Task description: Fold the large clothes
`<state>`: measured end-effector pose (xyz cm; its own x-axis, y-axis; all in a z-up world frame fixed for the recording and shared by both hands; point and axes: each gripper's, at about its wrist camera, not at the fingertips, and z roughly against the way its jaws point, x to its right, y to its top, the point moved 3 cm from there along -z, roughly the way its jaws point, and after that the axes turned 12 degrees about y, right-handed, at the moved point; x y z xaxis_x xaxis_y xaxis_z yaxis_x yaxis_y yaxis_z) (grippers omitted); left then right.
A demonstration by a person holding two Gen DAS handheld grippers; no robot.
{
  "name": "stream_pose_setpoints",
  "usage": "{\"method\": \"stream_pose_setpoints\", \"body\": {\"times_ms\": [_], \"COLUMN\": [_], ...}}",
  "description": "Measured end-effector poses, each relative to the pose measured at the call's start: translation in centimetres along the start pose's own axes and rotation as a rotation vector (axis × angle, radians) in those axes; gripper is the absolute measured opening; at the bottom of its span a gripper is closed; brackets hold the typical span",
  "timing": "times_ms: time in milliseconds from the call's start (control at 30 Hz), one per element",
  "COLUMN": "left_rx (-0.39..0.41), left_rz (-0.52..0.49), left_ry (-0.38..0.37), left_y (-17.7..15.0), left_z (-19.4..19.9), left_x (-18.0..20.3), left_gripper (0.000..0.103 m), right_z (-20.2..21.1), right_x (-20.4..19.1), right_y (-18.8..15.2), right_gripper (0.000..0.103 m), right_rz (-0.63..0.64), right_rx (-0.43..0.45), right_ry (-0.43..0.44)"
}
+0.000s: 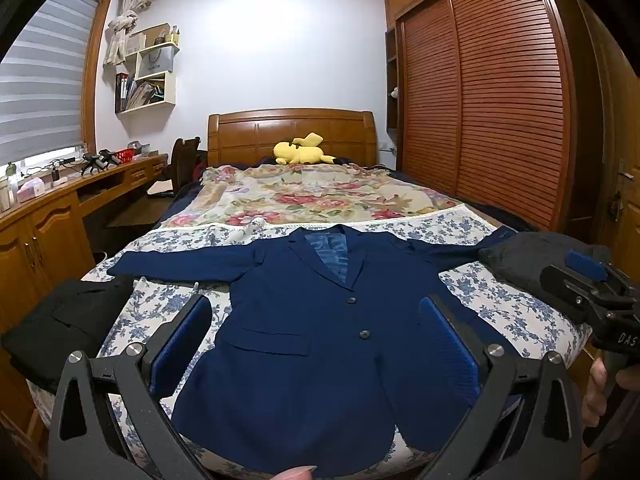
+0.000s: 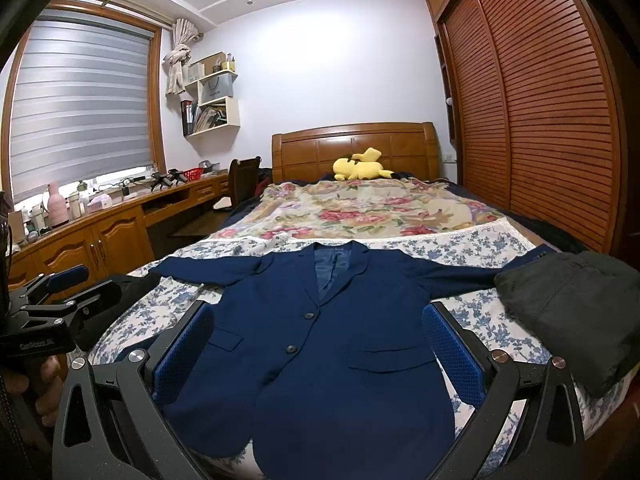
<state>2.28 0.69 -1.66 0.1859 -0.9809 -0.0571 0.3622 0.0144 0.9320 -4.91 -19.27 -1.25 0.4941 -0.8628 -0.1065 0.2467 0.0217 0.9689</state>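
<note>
A navy blue suit jacket (image 1: 312, 320) lies flat and face up on the foot of the bed, sleeves spread to both sides, two buttons down its front. It fills the middle of the right wrist view too, jacket (image 2: 328, 340). My left gripper (image 1: 316, 340) hovers over the jacket's lower front, open, with nothing between its blue pads. My right gripper (image 2: 320, 344) hangs above the jacket's hem, also open and holding nothing. In the left wrist view the right gripper (image 1: 592, 280) shows at the right edge; in the right wrist view the left gripper (image 2: 60, 292) shows at the left edge.
A black folded garment (image 1: 60, 320) lies at the bed's left corner and a dark grey one (image 2: 572, 312) at the right corner. A floral blanket (image 1: 312, 196) and a yellow plush toy (image 1: 300, 150) sit farther up. A wooden desk (image 1: 60, 216) runs along the left, a slatted wardrobe (image 1: 500, 100) along the right.
</note>
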Motion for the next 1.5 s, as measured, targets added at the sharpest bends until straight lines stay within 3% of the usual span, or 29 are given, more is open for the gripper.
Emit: {"method": "stream_pose_setpoints", "body": {"times_ms": [1500], "left_rx": [0.031], "left_rz": [-0.023], "left_ry": [0.007], "left_y": [0.6], "left_z": [1.4], "left_x": [1.2], "left_gripper": [0.103], "right_z": [0.2], "right_x": [0.0], "right_y": [0.0], "right_gripper": [0.103], "right_rz": [-0.002], "right_rx": [0.001], "right_ry": [0.003]}}
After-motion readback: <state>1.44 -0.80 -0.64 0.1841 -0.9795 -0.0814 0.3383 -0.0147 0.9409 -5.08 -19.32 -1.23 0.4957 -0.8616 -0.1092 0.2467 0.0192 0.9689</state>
